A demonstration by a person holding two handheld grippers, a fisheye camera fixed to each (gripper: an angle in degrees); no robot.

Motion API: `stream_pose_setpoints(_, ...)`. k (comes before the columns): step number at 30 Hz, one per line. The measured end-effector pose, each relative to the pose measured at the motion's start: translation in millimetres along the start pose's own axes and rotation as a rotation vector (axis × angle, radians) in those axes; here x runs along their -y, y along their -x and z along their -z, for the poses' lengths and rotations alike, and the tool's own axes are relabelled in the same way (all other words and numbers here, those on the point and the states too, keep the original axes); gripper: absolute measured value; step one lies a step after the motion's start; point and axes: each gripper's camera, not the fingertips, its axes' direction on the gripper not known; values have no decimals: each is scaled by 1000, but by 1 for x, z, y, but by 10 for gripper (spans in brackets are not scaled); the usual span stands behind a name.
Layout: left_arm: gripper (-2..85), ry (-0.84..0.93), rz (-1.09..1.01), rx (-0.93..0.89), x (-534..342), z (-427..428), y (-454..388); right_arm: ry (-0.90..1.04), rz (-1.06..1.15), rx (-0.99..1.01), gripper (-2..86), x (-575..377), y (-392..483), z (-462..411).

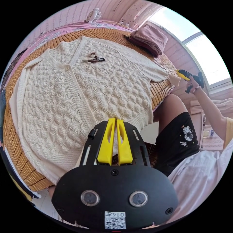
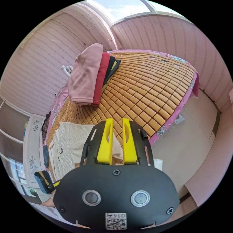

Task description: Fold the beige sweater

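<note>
The beige cable-knit sweater (image 1: 72, 97) lies spread front up on a bamboo mat (image 1: 160, 87), with a tag and small trinkets (image 1: 94, 58) near its neckline. My left gripper (image 1: 116, 119) sits at the bottom hem, its yellow jaws pressed together with beige knit between them. In the right gripper view, my right gripper (image 2: 117, 119) holds the end of a sleeve (image 2: 119, 145) between its jaws, off the bed's edge. That same gripper (image 1: 181, 72) appears in the left gripper view in a person's hand, the cuff (image 1: 174, 79) drawn out towards it.
A folded stack of pink, red and dark clothes (image 2: 89, 75) rests on the mat near the window end. A small fan (image 1: 93, 15) stands behind the bed. The person's leg in black shorts (image 1: 178, 136) is against the bed's side. Pale floor (image 2: 191, 138) lies beyond the mat.
</note>
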Motion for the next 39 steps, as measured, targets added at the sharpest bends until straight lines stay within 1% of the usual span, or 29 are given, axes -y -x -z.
stream_pose_setpoints(1,-10,-9,5,-7,-2,0,2,12,53,-32,93,-7,11,-2)
stream_pose_setpoints(4,-10,-15,12,-14,-5,1,4,63,185,-92,97,-24,39,-17)
stream_pose_setpoints(6,-10,-9,6,-9,-5,1,4,97,216,-180,88,-29,47,-31)
stream_pose_setpoints(8,-10,3,1,-5,-5,1,4,178,188,-288,67,-27,45,-50)
stream_pose_setpoints(10,-10,13,3,1,-5,2,4,148,213,-290,33,-26,47,-54)
stream_pose_setpoints(12,-10,15,-7,25,-7,3,1,149,203,-295,24,-21,49,-55)
stream_pose_setpoints(15,-10,6,-16,26,-12,3,-2,137,199,-337,23,-18,58,-58)
stream_pose_setpoints(17,-9,-11,12,-12,-17,6,2,133,178,-328,27,-19,62,-57)
stream_pose_setpoints(19,-9,-35,36,-34,-23,12,6,117,125,-262,37,-22,68,-45)
stream_pose_setpoints(20,-8,-56,53,-58,-27,18,10,93,141,-235,40,-25,73,-38)
stream_pose_setpoints(22,-4,-97,73,-79,-38,31,16,-23,259,-143,49,-46,101,-8)
stream_pose_setpoints(24,1,-133,94,-61,-51,45,23,-57,339,-105,55,-65,123,7)
stream_pose_setpoints(26,8,-151,110,-32,-72,57,31,-32,409,-66,59,-83,145,12)
stream_pose_setpoints(30,20,-171,150,-33,-104,66,42,75,535,55,62,-133,199,2)
stream_pose_setpoints(32,28,-218,202,-38,-125,74,51,145,594,123,63,-153,226,-10)
stream_pose_setpoints(36,38,-305,287,-16,-153,88,71,280,782,244,73,-188,299,-33)
stream_pose_setpoints(39,42,-370,330,51,-171,102,89,349,890,331,79,-197,352,-44)
